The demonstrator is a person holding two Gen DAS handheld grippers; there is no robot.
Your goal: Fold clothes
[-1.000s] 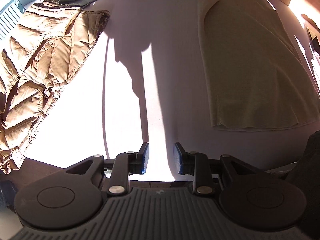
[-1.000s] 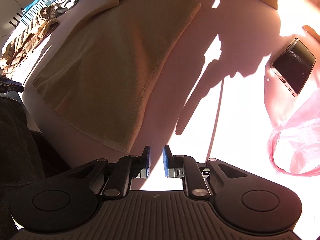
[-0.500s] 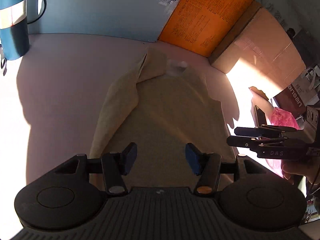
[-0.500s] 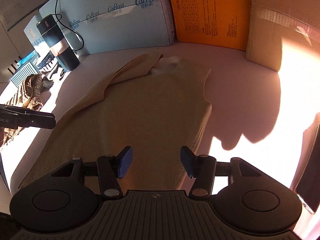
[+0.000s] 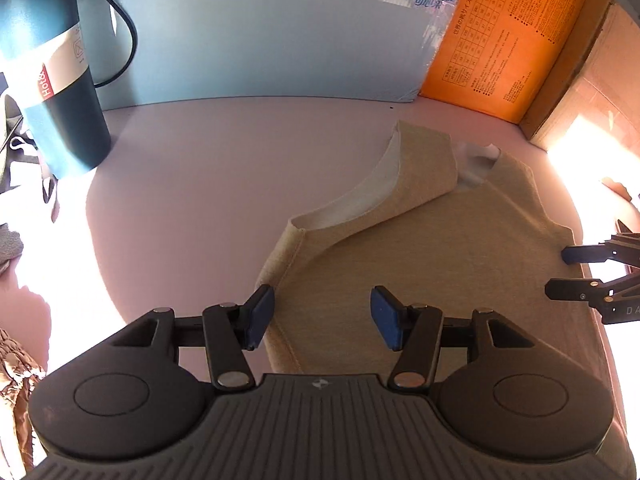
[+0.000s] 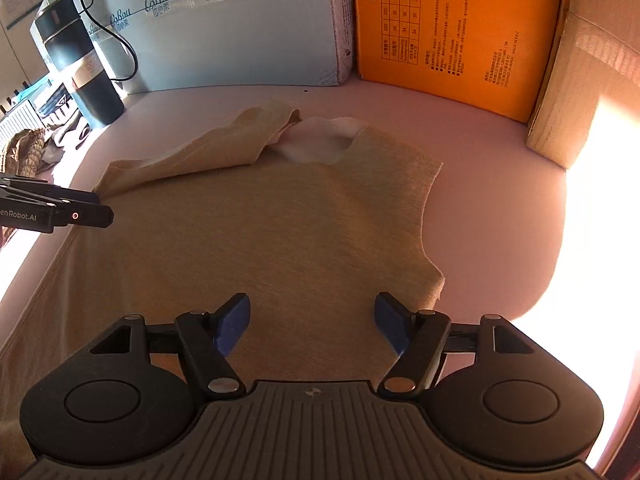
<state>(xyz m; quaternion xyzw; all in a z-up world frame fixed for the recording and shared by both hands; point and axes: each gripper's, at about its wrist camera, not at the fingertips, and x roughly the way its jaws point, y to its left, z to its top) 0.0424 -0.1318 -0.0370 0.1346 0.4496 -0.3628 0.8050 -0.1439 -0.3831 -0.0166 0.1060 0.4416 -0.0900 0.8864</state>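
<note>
A beige sleeveless top (image 5: pixel 432 256) lies flat on the pink table, neck at the far end; its left shoulder flap (image 5: pixel 404 184) is folded over, showing white lining. It also shows in the right wrist view (image 6: pixel 280 232). My left gripper (image 5: pixel 322 316) is open and empty over the top's left edge. My right gripper (image 6: pixel 312 322) is open and empty over the top's right side near the armhole. Each gripper shows in the other's view: the right one (image 5: pixel 576 272), the left one (image 6: pixel 76 208).
A light blue box (image 5: pixel 260 32), an orange box (image 5: pixel 504 36) and a cardboard box (image 6: pixel 588 64) stand along the back. A dark tumbler (image 5: pixel 52 88) with a cable stands at back left. A brown puffer jacket (image 6: pixel 24 152) lies far left.
Both grippers swung from the table's near edge to face the top from its hem side, moved forward over it, and opened wider.
</note>
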